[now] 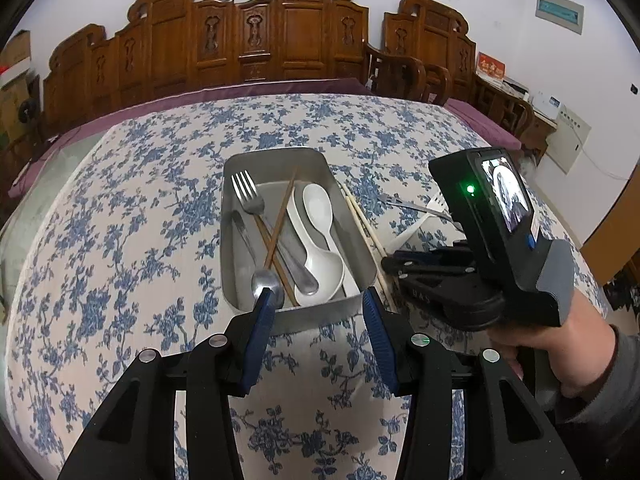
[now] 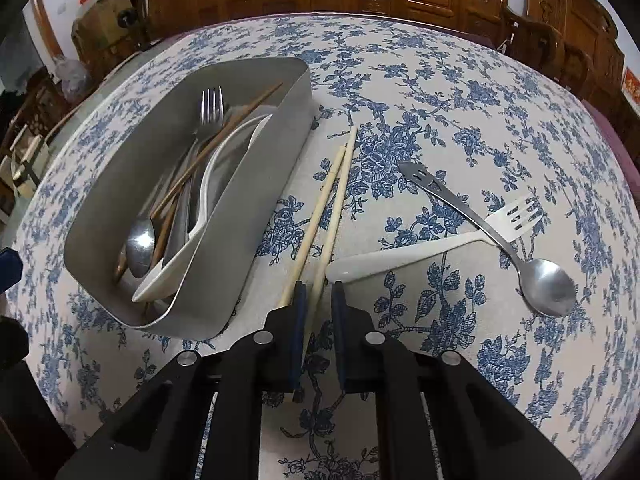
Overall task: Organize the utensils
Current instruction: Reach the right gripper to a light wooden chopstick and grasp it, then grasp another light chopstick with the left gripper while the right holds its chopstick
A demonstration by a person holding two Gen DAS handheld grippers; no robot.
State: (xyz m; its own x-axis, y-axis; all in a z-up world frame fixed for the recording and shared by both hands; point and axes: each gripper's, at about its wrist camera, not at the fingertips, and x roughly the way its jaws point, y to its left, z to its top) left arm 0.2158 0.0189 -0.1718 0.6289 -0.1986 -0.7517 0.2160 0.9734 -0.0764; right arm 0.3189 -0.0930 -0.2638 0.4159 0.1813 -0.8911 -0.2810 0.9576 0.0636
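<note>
Pale chopsticks [image 2: 330, 196] lie side by side on flowered tablecloth [image 2: 440, 92], just beside metal tray [image 2: 208, 248] (forks, spoons inside). Right gripper [image 2: 318, 292] narrow, straddling one stick. Left gripper [image 1: 318, 300] wide, empty.

black grippers – left gripper [image 1: 318, 312], right gripper [image 2: 318, 300] – blue pads, silver screws, grey sleeve.

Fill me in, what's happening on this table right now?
A person with a handheld gripper in each hand is sorting utensils into a metal tray. It already holds a fork, brown chopsticks, a metal spoon and white spoons. The right gripper is down at the pale chopsticks beside the tray, one stick between its fingers, not yet clamped. The left gripper hovers open at the tray's near end. A steel spoon and white fork lie on the tablecloth.
</note>
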